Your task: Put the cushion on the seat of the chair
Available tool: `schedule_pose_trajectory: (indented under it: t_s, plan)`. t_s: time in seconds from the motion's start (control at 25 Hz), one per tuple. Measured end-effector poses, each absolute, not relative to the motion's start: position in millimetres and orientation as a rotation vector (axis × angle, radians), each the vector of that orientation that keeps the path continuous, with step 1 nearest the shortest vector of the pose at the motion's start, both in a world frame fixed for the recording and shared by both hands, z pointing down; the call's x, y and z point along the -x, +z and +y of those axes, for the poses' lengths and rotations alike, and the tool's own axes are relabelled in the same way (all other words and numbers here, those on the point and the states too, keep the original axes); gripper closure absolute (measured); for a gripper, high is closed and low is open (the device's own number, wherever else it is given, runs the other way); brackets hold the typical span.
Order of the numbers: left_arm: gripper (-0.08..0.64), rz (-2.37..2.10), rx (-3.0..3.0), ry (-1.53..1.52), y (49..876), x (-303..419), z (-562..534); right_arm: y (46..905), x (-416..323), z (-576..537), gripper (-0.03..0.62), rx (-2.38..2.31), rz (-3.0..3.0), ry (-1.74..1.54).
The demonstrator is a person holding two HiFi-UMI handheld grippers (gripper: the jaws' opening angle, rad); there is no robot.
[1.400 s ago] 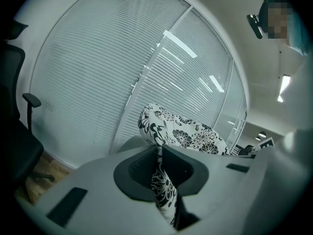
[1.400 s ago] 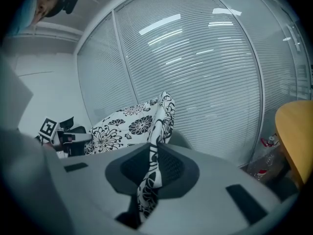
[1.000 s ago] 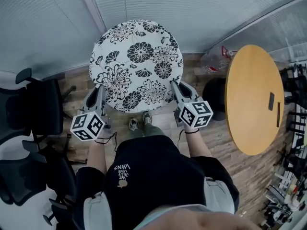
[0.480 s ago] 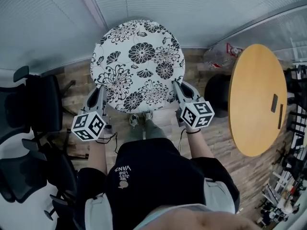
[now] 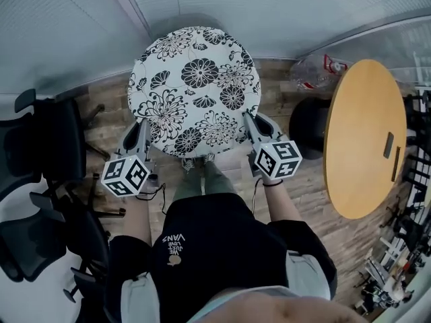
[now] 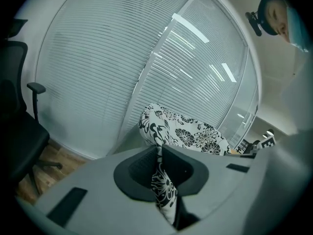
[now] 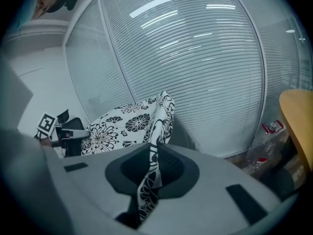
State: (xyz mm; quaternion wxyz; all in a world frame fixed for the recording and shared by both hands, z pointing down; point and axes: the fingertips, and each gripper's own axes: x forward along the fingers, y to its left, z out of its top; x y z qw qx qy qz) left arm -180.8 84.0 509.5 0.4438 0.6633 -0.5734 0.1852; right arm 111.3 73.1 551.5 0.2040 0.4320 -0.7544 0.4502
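A round white cushion [image 5: 195,89] with black flower print is held up flat in front of the person, near the blinds. My left gripper [image 5: 143,128] is shut on its near left edge; in the left gripper view the cushion [image 6: 183,131] has its fabric edge pinched between the jaws. My right gripper [image 5: 246,121] is shut on the near right edge, and the right gripper view shows the cushion [image 7: 128,124] with its fabric squeezed between the pads. A black office chair [image 5: 40,147] stands at the left of the head view, its seat partly hidden.
A round wooden table [image 5: 363,136] stands at the right with a dark flat object [image 5: 388,145] on it. A clear plastic bag [image 5: 313,73] lies on the wooden floor by the glass wall. A second black chair [image 5: 27,247] is at the lower left. Blinds [image 5: 269,12] close the far side.
The cushion and both grippers keep almost the same place; the picture has shifted slightly, so the table and chairs sit a little differently in the frame.
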Motion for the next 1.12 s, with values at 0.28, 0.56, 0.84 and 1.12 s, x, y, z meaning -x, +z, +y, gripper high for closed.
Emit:
schedule_pose_trajectory:
  t_s: [0.28, 0.56, 0.84, 1.12]
  plan:
    - [0.518, -1.411, -1.63, 0.465, 503.1, 178.0, 79.7, 543.2, -112.6, 68.1, 0.554, -1.181, -2.083, 1.239]
    - [0.518, -1.431, -1.81, 0.311, 513.8, 181.9, 85.9, 538.7, -109.4, 77.9, 0.554, -1.327, -2.188, 1.025]
    - [0.518, -1.432, -1.836, 0.287, 507.0, 182.2, 94.7, 531.8, -109.1, 86.7, 0.554, -1.355, -2.193, 0.991]
    - [0.518, -1.418, -1.831, 0.311, 509.1, 181.1, 93.3, 535.3, -109.2, 84.0, 0.554, -1.348, -2.182, 1.003]
